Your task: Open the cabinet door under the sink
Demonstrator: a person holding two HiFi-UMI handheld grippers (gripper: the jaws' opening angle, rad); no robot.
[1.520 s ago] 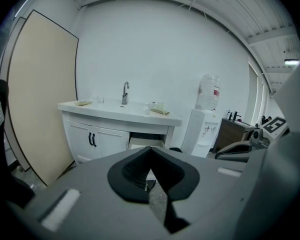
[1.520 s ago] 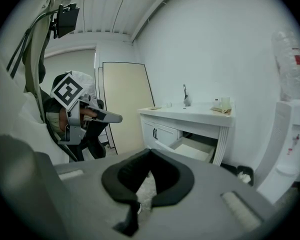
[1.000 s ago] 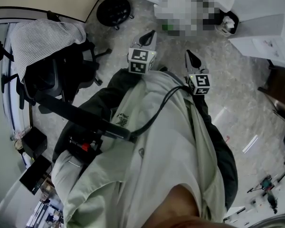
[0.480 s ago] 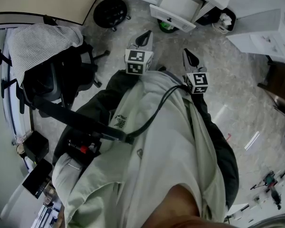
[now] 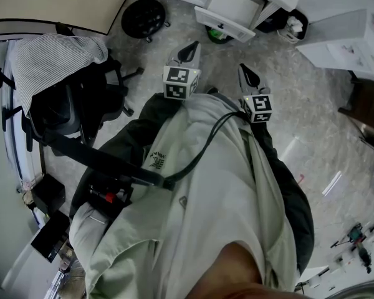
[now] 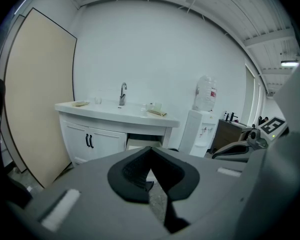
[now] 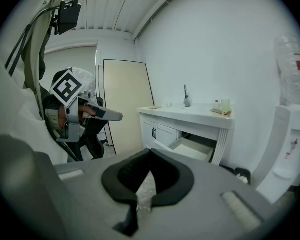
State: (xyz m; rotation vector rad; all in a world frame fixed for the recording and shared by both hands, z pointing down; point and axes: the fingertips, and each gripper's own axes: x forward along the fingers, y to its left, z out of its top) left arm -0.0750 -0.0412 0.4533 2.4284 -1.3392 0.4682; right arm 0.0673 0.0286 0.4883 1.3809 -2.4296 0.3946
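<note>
The white sink cabinet [image 6: 115,129] stands across the room, well away from both grippers. Its two doors [image 6: 92,143] are closed, with black handles [image 6: 89,140] side by side. To the right of the doors a drawer [image 6: 140,144] is pulled out. In the right gripper view the doors [image 7: 155,133] are left of the open drawer [image 7: 192,149]. From the head the drawer [image 5: 232,8] shows at the top. My left gripper [image 5: 192,45] and right gripper [image 5: 243,69] are held in front of my body over the floor. Both are shut and empty, as their own views show: left gripper [image 6: 150,151], right gripper [image 7: 150,151].
A water dispenser [image 6: 202,121] stands right of the cabinet. A beige panel [image 6: 35,94] leans on the wall to its left. An office chair [image 5: 62,98] with a striped cloth sits on my left. A black round stool base [image 5: 143,14] and a small bin [image 5: 293,27] lie near the cabinet.
Both grippers keep their place and stay shut. Only the head view drifts slightly.
</note>
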